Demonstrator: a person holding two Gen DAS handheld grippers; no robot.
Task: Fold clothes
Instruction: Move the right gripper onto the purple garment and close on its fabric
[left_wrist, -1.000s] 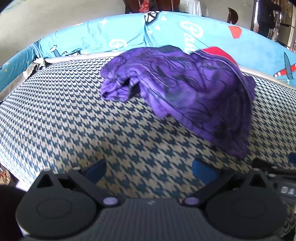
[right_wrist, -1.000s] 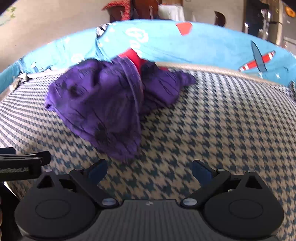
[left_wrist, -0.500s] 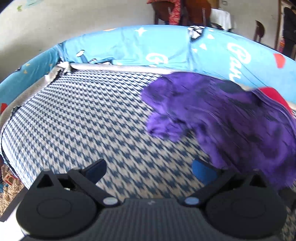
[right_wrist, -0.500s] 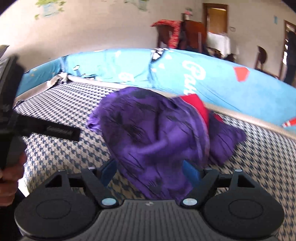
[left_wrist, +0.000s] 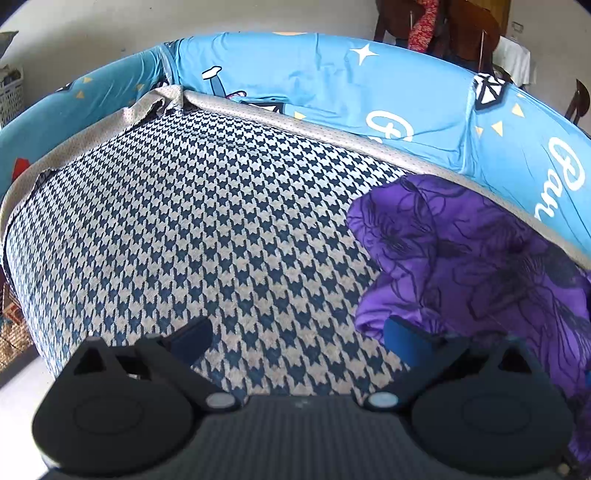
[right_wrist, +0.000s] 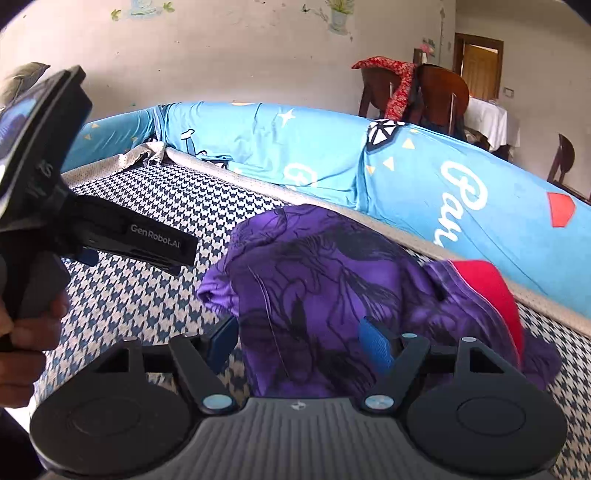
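A crumpled purple garment (right_wrist: 325, 295) with dark line print lies bunched on the houndstooth seat (left_wrist: 207, 229), and a red piece (right_wrist: 487, 284) shows at its right edge. My right gripper (right_wrist: 297, 341) is open, its jaws part narrowed, with a fold of the purple cloth lying between the blue pads. My left gripper (left_wrist: 295, 338) is open over bare seat, and the purple garment (left_wrist: 472, 258) touches its right finger. In the right wrist view the left gripper (right_wrist: 110, 236) appears at the left, held by a hand (right_wrist: 29, 325).
A blue printed backrest (left_wrist: 332, 96) curves around the far side of the seat. The seat's left edge (left_wrist: 22, 280) drops to the floor. Behind stand a wooden chair with a red cloth (right_wrist: 402, 85), a white-covered table (right_wrist: 487, 122) and a doorway.
Both views have swung left. The right gripper came up against the garment and its jaws narrowed around a fold. The left gripper shifted left, so the garment now sits at its right side.
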